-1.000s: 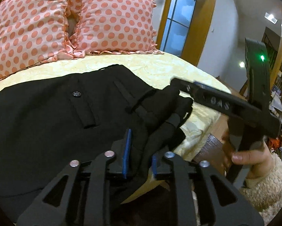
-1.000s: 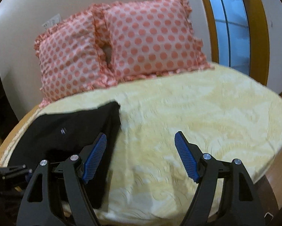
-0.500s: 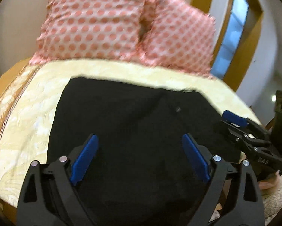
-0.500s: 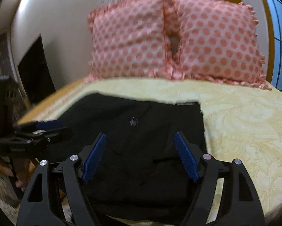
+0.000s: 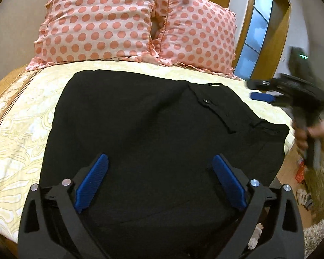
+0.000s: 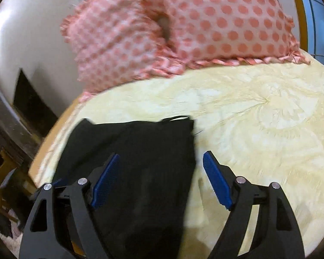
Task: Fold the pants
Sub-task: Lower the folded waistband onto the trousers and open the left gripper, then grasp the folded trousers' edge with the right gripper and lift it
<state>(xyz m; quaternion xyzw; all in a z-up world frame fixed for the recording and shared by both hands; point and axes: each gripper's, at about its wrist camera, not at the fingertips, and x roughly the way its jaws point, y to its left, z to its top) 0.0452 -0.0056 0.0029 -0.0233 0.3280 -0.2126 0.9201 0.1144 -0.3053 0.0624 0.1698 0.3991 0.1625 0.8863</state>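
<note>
Black pants (image 5: pixel 153 133) lie folded flat on the yellow bedspread (image 5: pixel 17 133), with a buttoned pocket flap toward the right. My left gripper (image 5: pixel 159 164) is open and empty, just above the near part of the pants. My right gripper (image 6: pixel 162 161) is open and empty over the pants' right edge (image 6: pixel 140 151). In the left wrist view the right gripper (image 5: pixel 270 95) shows at the right, held by a hand, blurred, above the bed beside the pants' waist.
Two pink polka-dot pillows (image 5: pixel 101 21) lean at the head of the bed. A wide stretch of yellow bedspread (image 6: pixel 259 118) lies right of the pants. A window with a wooden frame (image 5: pixel 257 28) is at the far right. Clutter lies on the floor (image 5: pixel 302 172) past the bed's right edge.
One second ago my left gripper was shut on a bunch of the pants; it has let go and opened. The pants now lie flat. The right gripper swung left over the pants, then back right.
</note>
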